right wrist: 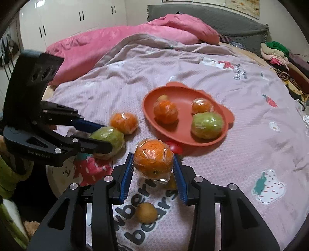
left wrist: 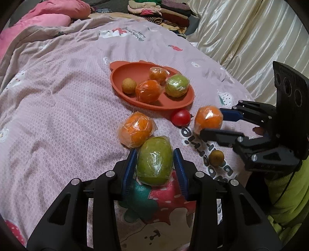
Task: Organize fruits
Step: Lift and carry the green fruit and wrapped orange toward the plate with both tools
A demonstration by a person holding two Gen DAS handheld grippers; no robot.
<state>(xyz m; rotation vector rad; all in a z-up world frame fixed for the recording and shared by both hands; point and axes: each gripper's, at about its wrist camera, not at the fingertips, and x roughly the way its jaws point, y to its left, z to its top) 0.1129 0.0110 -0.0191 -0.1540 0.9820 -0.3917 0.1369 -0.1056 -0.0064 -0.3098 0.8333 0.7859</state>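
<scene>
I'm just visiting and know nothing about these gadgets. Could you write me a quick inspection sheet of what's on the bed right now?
Surface: pinkish printed quilt on a bed, wrinkled.
Job's things: orange tray holding two wrapped oranges, a wrapped green fruit and a small brown fruit. Off the tray: a loose wrapped orange, a red tomato, another small brown fruit.
Clutter: nothing seen on the quilt beyond the fruit.
Grippers: left gripper clamps a green wrapped fruit; right gripper clamps a wrapped orange.
Cables: thin dark cable beside the right gripper.
Surroundings: pink blanket, folded clothes, cream curtain, white wardrobe.
</scene>
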